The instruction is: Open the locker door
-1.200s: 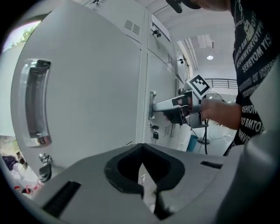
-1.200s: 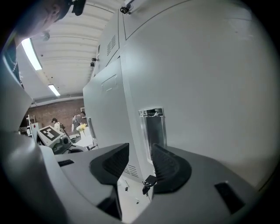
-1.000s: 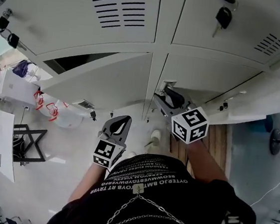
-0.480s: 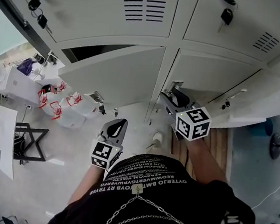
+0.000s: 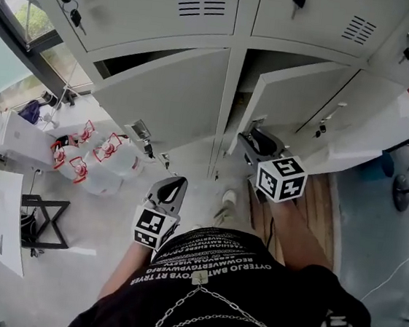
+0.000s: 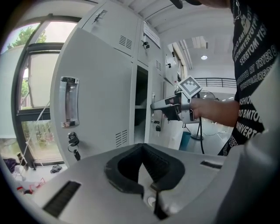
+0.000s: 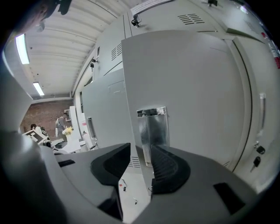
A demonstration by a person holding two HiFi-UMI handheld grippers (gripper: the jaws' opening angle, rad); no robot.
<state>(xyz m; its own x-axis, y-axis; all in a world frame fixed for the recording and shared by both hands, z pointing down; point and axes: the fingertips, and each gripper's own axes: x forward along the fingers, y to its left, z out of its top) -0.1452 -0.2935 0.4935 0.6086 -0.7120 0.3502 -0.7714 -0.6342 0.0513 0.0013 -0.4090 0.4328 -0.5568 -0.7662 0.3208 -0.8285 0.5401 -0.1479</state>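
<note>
Locker door [image 5: 300, 97] pale grey; my left pads [image 6: 121, 165] black — my cube [image 5: 152, 226] black-and-white squares; shirt [image 5: 234, 287] black, white lettering.

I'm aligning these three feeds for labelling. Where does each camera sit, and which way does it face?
Head view: on the head, steeply down at lockers; shows torso, left gripper, right gripper.
Left gripper view: on that gripper, past shut jaws toward lockers; shows the person's forearm.
Right gripper view: on that gripper, along closing jaws with the edge of the locker door between them, by its handle.
Shared: head and left gripper views both show the right gripper.
</note>
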